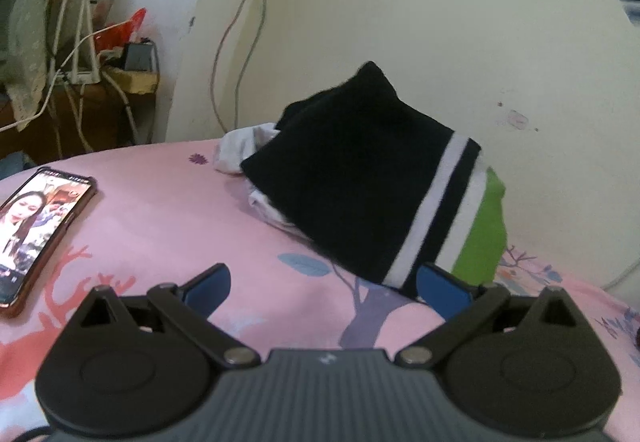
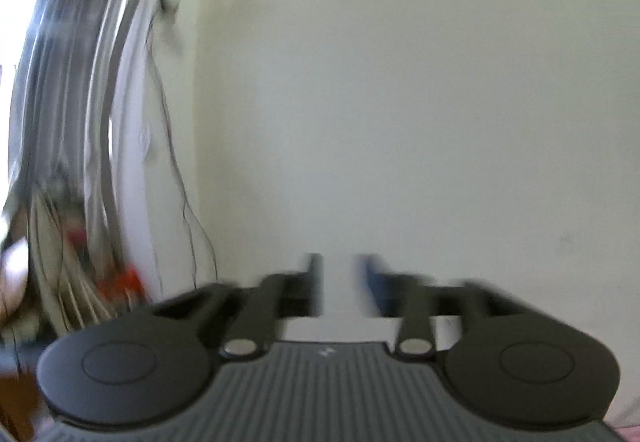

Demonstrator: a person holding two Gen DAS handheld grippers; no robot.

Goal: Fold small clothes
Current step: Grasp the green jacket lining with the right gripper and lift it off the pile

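While the left gripper (image 1: 324, 284) hangs low over the pink bed sheet (image 1: 168, 217) with its jaws spread wide and empty, a black folded garment (image 1: 352, 177) with white stripes lies just ahead, its striped hem beside the right-hand jaw. A phone (image 1: 38, 230) rests left of the jaws. The right gripper (image 2: 340, 286), blurred, faces a bare wall (image 2: 400, 121), jaws parted, nothing between.

Black garment (image 1: 360, 177) hides white clothes (image 1: 240, 149); phone (image 1: 36, 230) cropped.
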